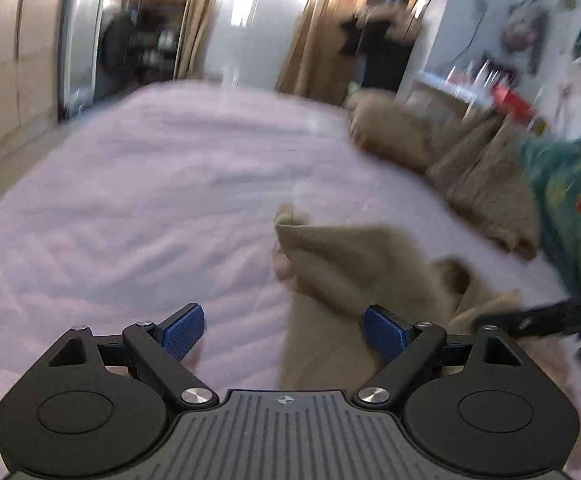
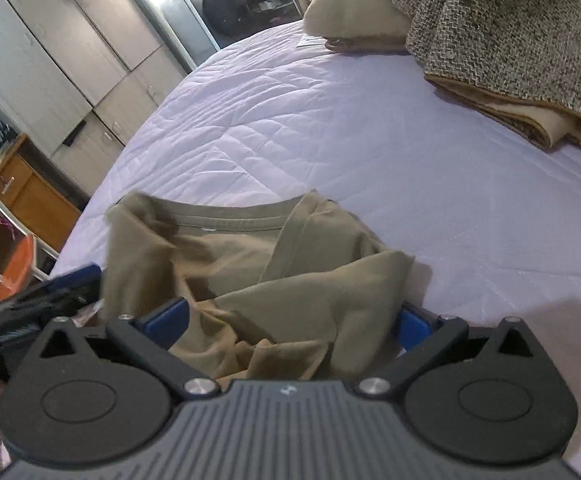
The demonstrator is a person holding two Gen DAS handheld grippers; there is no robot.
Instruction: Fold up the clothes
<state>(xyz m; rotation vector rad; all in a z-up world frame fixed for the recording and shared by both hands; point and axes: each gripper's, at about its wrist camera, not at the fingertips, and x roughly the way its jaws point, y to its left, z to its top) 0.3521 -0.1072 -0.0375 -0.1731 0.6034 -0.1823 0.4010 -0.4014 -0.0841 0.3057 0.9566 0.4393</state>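
An olive-tan t-shirt (image 2: 250,264) lies crumpled on the lilac bedspread (image 2: 330,128), its collar toward the far side. My right gripper (image 2: 286,320) is open, its blue pads on either side of the shirt's near folds. In the left wrist view, which is blurred, the same shirt (image 1: 354,276) lies ahead and to the right. My left gripper (image 1: 284,332) is open and empty, its right pad over the shirt's edge. The left gripper also shows at the left edge of the right wrist view (image 2: 42,300).
A folded tweed blanket (image 2: 510,48) and a tan pillow (image 2: 354,12) lie at the far right of the bed. A teal patterned cloth (image 1: 570,200) is at the right. Wardrobes (image 2: 50,52) and a wooden cabinet (image 2: 22,192) stand beyond the bed's left side.
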